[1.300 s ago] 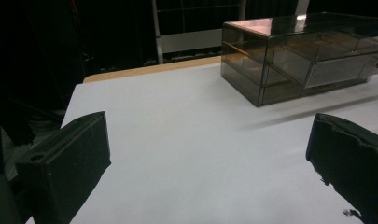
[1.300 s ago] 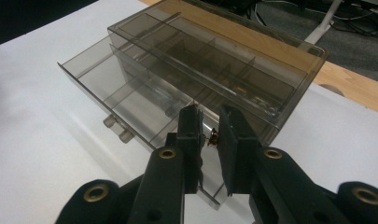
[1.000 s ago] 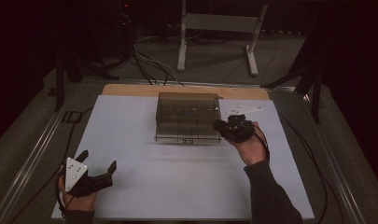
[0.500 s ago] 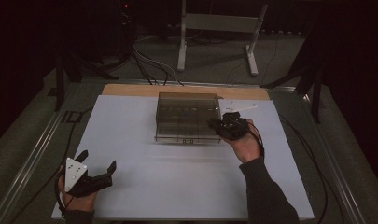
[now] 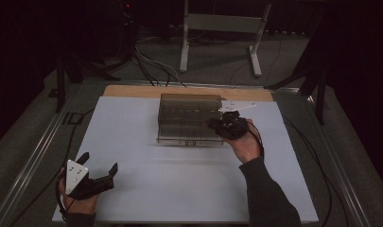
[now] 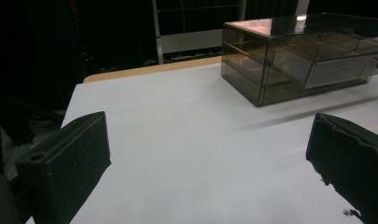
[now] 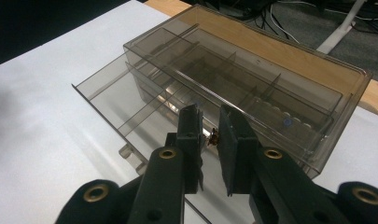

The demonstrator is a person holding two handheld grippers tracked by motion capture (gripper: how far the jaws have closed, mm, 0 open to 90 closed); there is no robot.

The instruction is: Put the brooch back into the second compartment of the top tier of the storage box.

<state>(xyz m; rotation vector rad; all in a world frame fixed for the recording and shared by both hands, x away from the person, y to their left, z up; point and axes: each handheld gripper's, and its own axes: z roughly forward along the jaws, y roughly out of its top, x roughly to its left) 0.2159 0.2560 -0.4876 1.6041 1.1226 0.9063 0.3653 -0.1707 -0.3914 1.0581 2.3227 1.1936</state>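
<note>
- The smoky clear organizer box point(image 5: 190, 118) stands in the upper middle of the high view, on the white tabletop point(image 5: 179, 189). Its lower drawer point(image 7: 130, 107) is pulled partly out toward the left of the right gripper view.
- The right tool point(image 7: 209, 140) is at the right end of the box, above the open drawer. Its jaws are narrow, with a small brownish thing point(image 7: 213, 138) between them; what it is I cannot tell, and a firm hold is not sure.
- The left tool point(image 5: 98, 169) rests in the lower left of the high view, jaws wide and holding nothing, well apart from the box.
- I judge the step is placing this small piece into a drawer compartment. It is best to lower it straight down between the dividers, open the jaws only when low, and keep the box steady.
</note>
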